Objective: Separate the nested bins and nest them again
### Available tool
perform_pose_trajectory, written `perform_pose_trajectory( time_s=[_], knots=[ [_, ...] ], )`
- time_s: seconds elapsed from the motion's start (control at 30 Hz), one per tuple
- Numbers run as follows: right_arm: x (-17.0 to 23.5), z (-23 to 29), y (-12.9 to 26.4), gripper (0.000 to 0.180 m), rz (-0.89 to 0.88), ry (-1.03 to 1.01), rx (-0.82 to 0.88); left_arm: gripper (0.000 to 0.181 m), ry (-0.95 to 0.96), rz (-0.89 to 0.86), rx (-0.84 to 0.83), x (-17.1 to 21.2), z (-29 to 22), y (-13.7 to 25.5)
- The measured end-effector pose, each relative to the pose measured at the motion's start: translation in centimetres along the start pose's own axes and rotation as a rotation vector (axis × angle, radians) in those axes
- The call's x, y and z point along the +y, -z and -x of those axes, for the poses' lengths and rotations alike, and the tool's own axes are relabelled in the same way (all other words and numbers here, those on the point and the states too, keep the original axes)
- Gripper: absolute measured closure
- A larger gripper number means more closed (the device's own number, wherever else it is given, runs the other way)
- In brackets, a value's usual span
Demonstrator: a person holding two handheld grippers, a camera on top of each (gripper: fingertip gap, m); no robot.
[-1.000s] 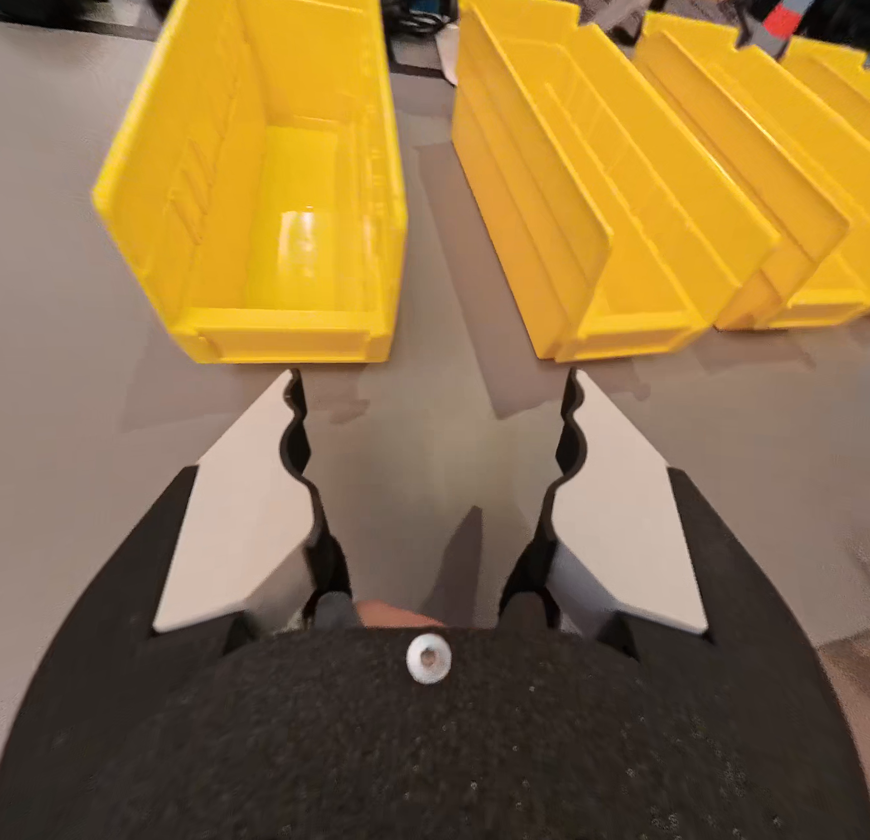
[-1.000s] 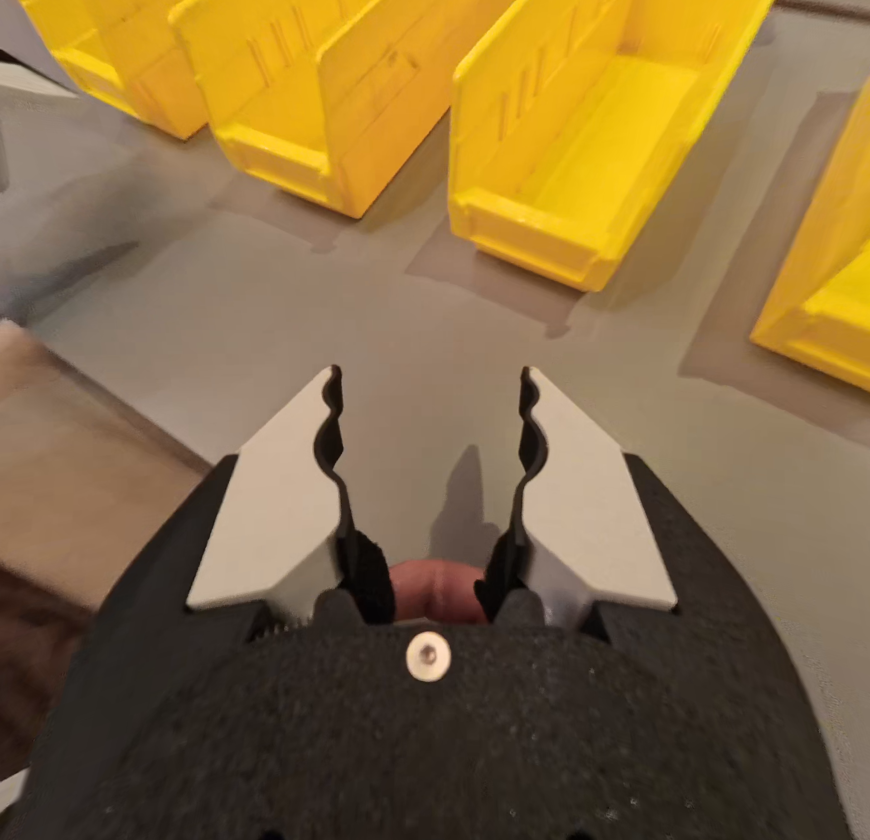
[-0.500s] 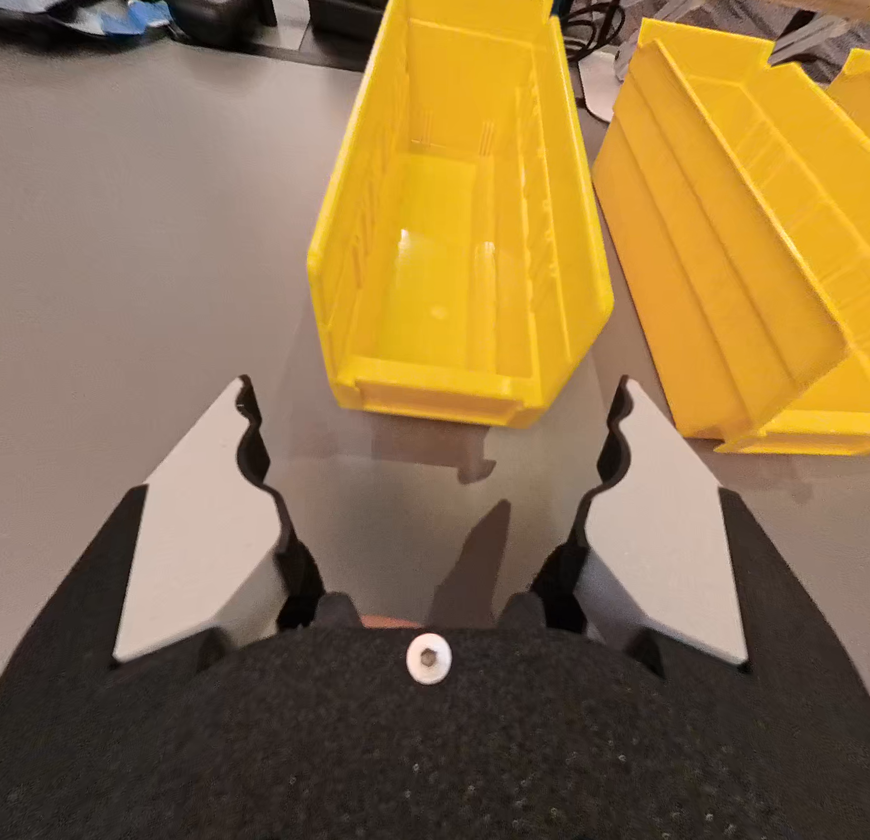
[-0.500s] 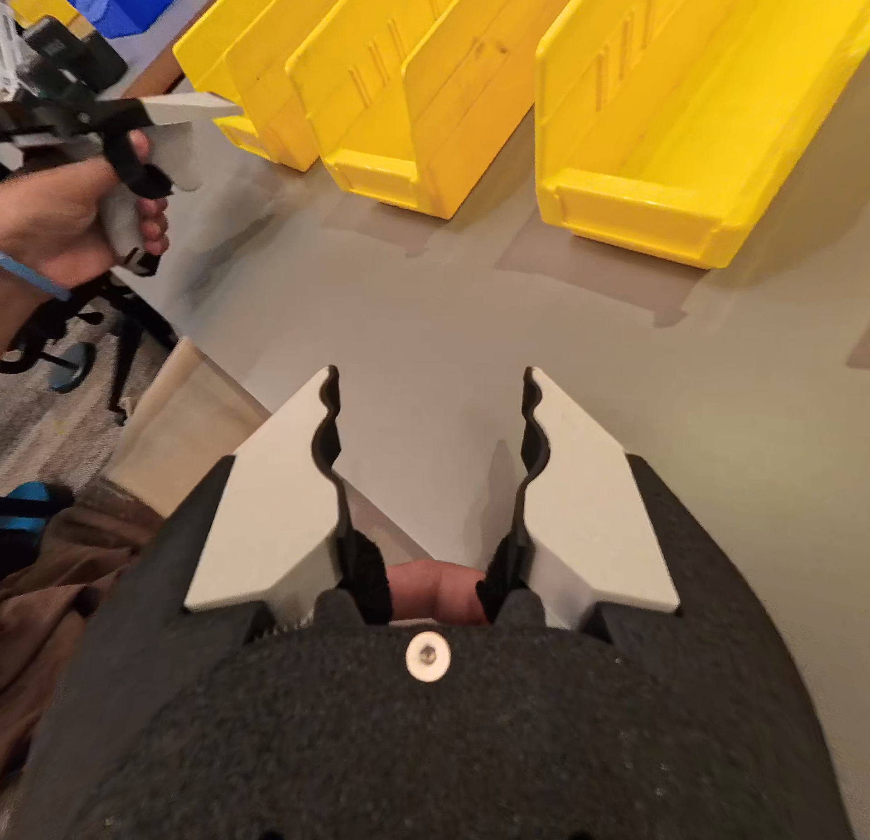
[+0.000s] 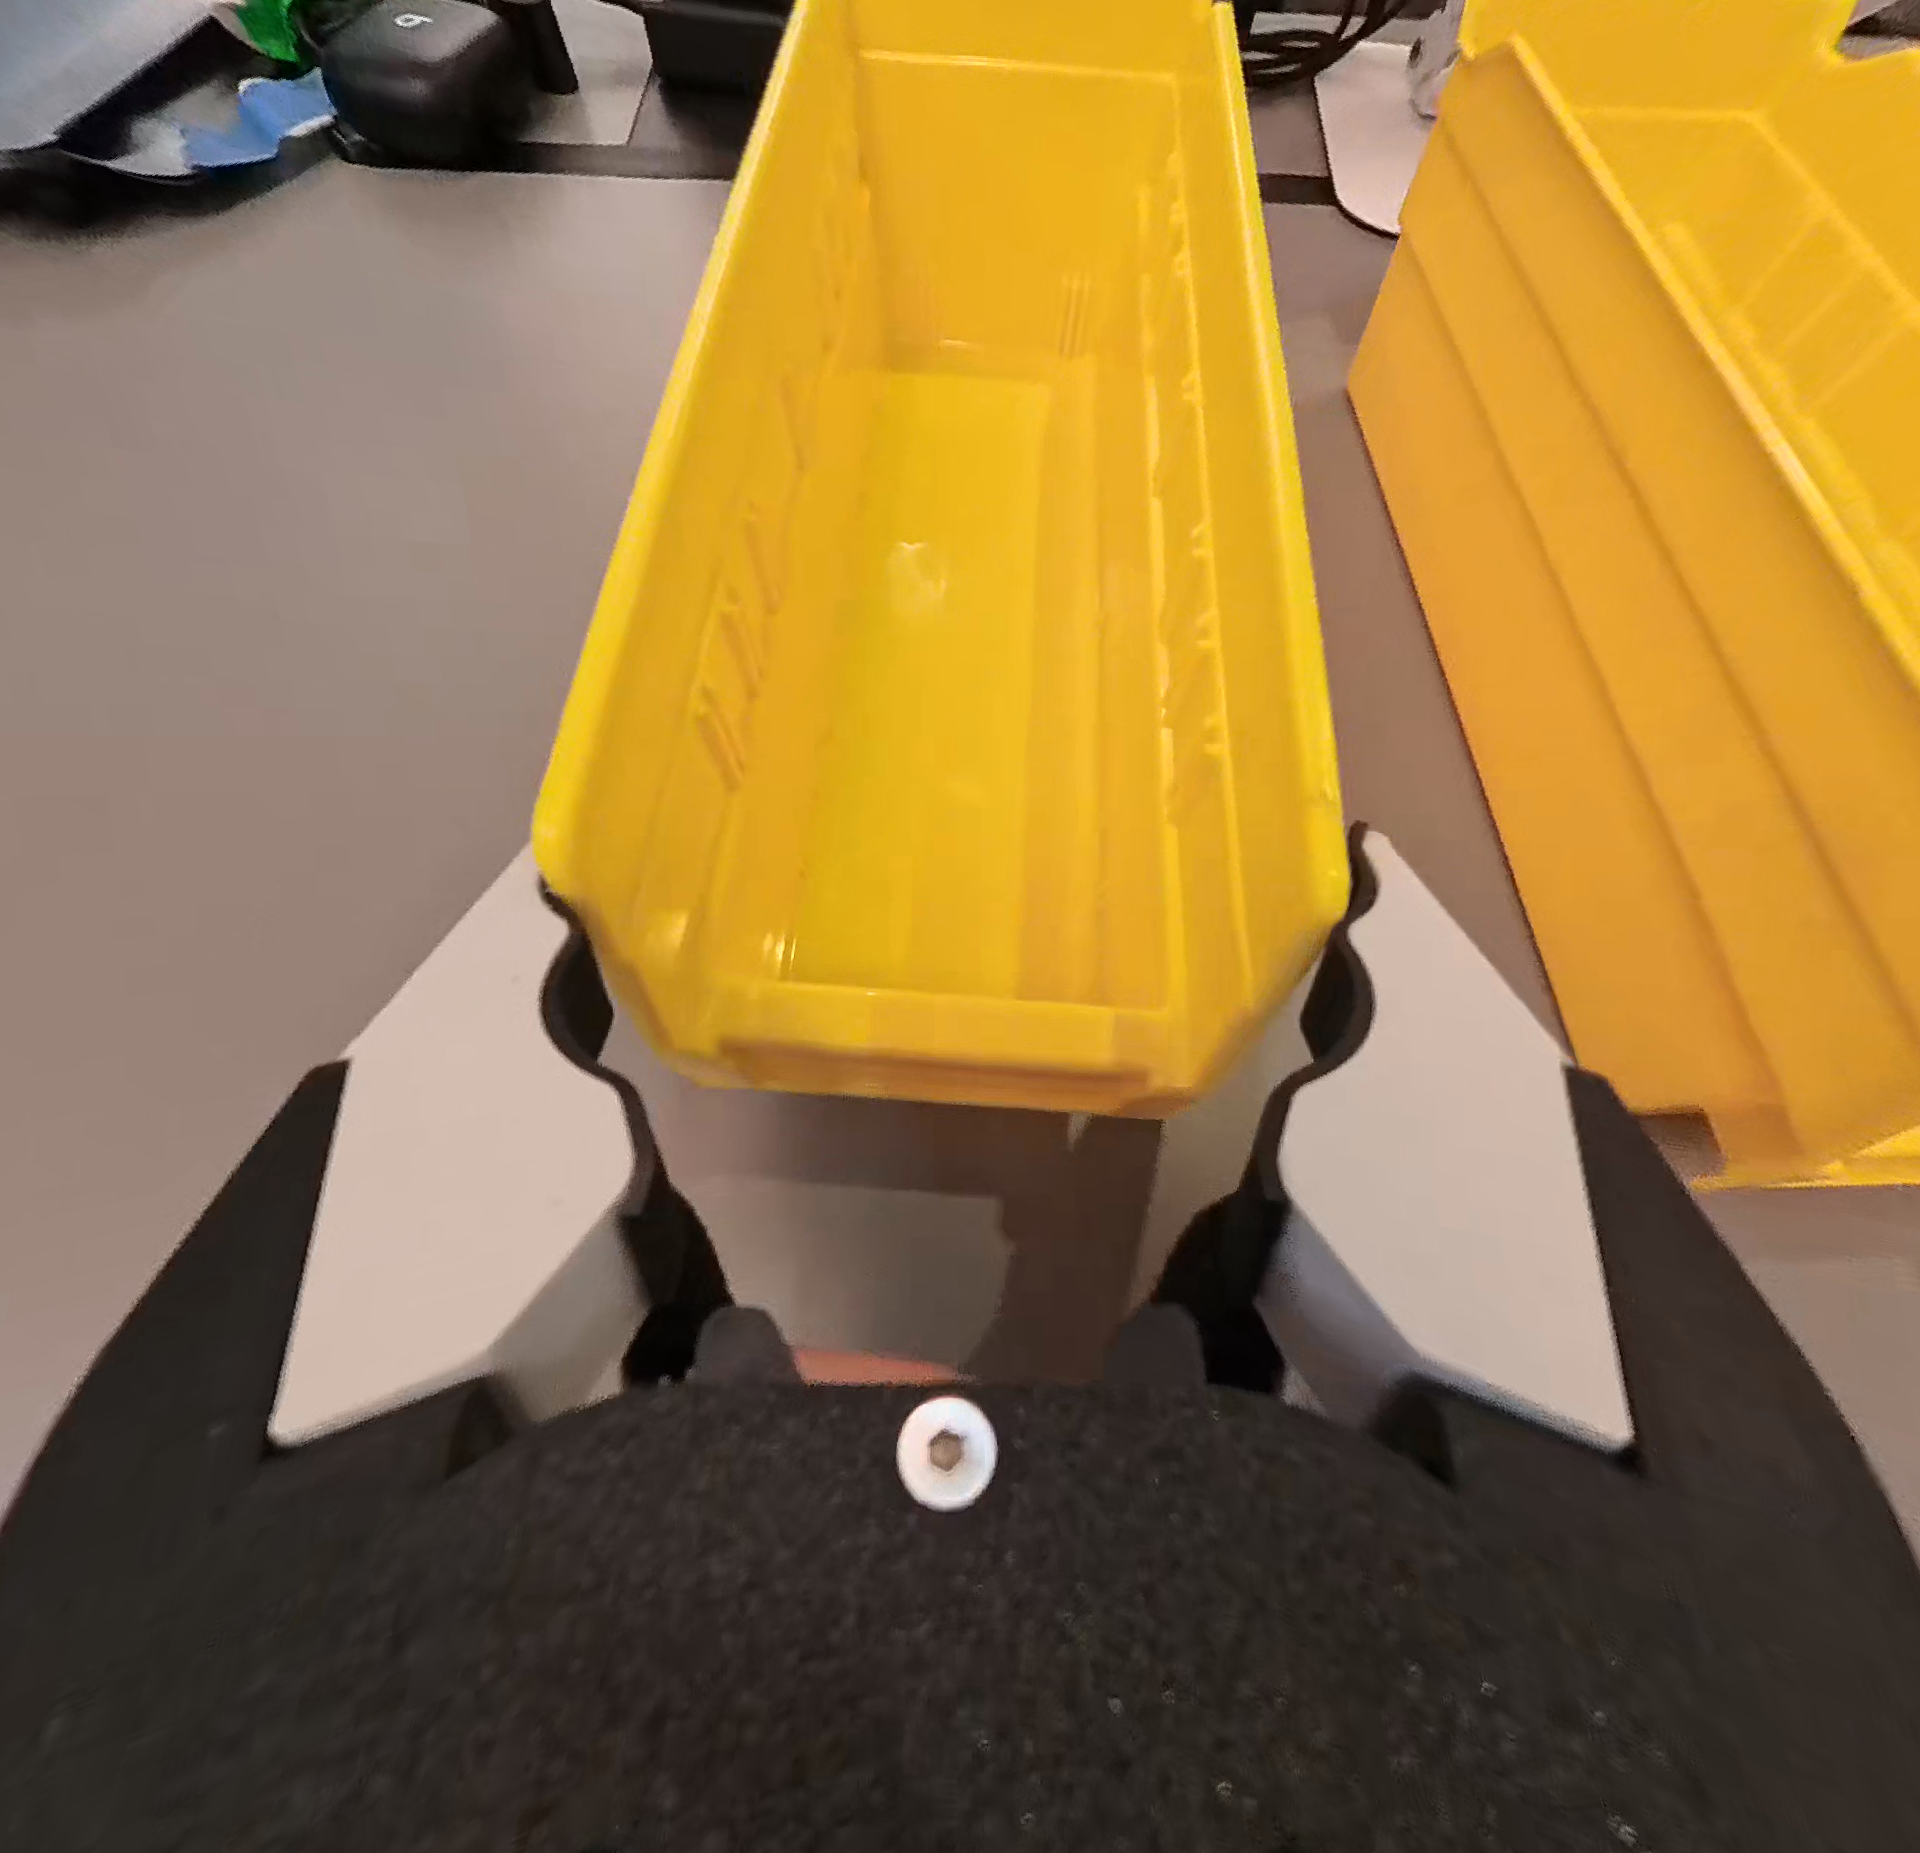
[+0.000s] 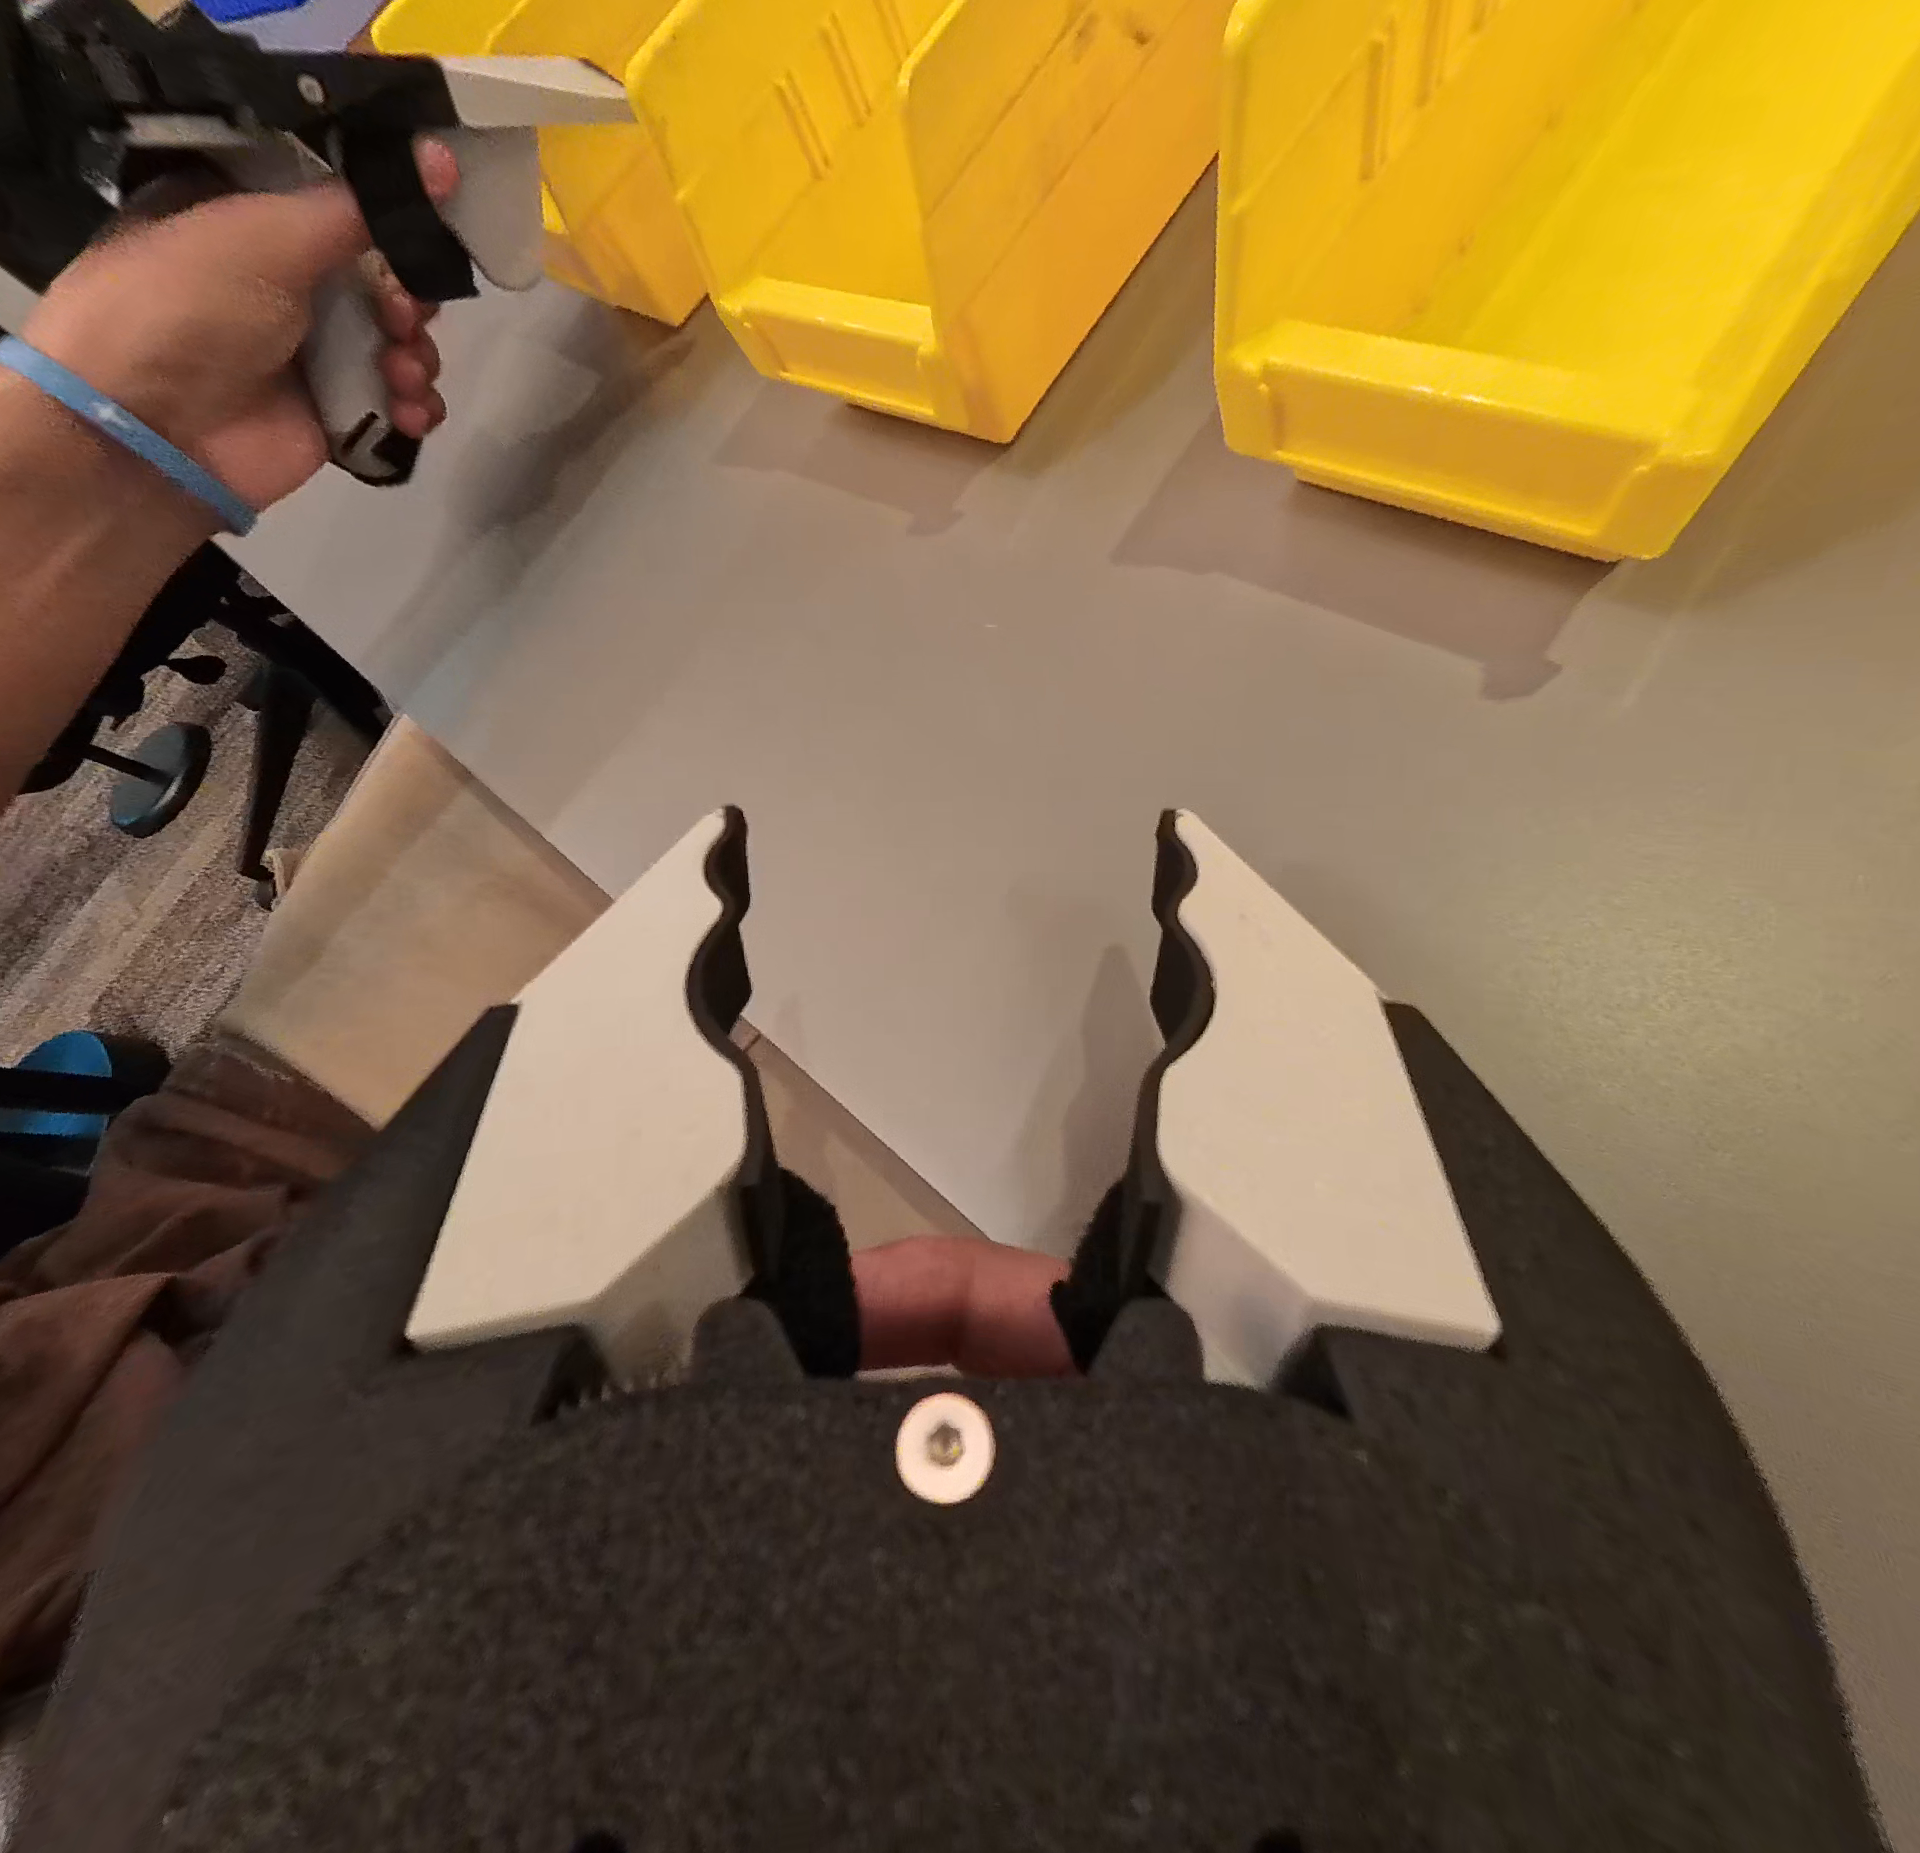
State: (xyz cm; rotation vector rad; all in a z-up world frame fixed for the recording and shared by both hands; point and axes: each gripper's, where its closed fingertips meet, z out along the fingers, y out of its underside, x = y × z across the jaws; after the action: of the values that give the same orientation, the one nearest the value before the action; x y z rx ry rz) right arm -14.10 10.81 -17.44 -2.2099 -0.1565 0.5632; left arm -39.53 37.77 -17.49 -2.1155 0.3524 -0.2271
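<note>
In the left wrist view a long, empty yellow bin [image 5: 935,608] stands lengthwise on the grey table [image 5: 260,556]. My left gripper [image 5: 956,868] is wide open, with one fingertip on either side of the bin's near end, close against its side walls. To its right stands a stack of nested yellow bins [image 5: 1662,556]. My right gripper [image 6: 951,837] is open and empty, low over the table near its front edge. In the right wrist view the nested bins [image 6: 883,245] and another single bin [image 6: 1558,297] stand ahead. The left gripper's finger [image 6: 540,104] shows beside the leftmost bin [image 6: 613,214].
Black devices [image 5: 416,47], cables and blue and green items lie along the table's far edge. The person's hand with a blue wristband [image 6: 208,349] holds the left gripper. The table's front edge [image 6: 468,764] runs diagonally, with a chair base [image 6: 156,764] on the floor below.
My left gripper has swung left and moved forward until its open fingers straddle the single bin's near end. My right gripper has drawn back toward the table's front edge and stayed open.
</note>
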Motion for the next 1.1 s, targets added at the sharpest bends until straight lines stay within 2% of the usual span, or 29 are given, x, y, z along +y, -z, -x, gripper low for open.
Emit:
perform_pose_trajectory(
  time_s=[0.2,0.43,0.6,0.77,0.9,1.1],
  knots=[
    [0.3,-0.2,-0.1,0.101,0.015,0.018,0.022,0.064,0.003,0.036,-0.009,-0.1,-0.2,0.1],
    [0.5,-0.4,-0.1,0.102,0.025,0.041,0.045,0.068,0.029,-0.062,-0.025,-2.3,-1.5,2.4],
    [0.6,-0.3,-0.1,0.102,0.028,0.039,0.039,0.069,0.044,-0.032,-0.027,-1.9,-2.4,3.5],
    [0.7,-0.4,-0.1,0.102,0.031,0.039,0.042,0.067,0.101,-0.027,-0.026,-0.1,-2.7,3.8],
    [0.8,-0.4,-0.1,0.101,0.036,0.035,0.039,0.063,0.06,-0.015,-0.034,1.7,-3.1,3.4],
    [1.1,-0.2,-0.3,0.101,0.055,0.045,0.036,0.05,0.033,-0.032,-0.017,1.9,-3.8,3.2]
  ],
)
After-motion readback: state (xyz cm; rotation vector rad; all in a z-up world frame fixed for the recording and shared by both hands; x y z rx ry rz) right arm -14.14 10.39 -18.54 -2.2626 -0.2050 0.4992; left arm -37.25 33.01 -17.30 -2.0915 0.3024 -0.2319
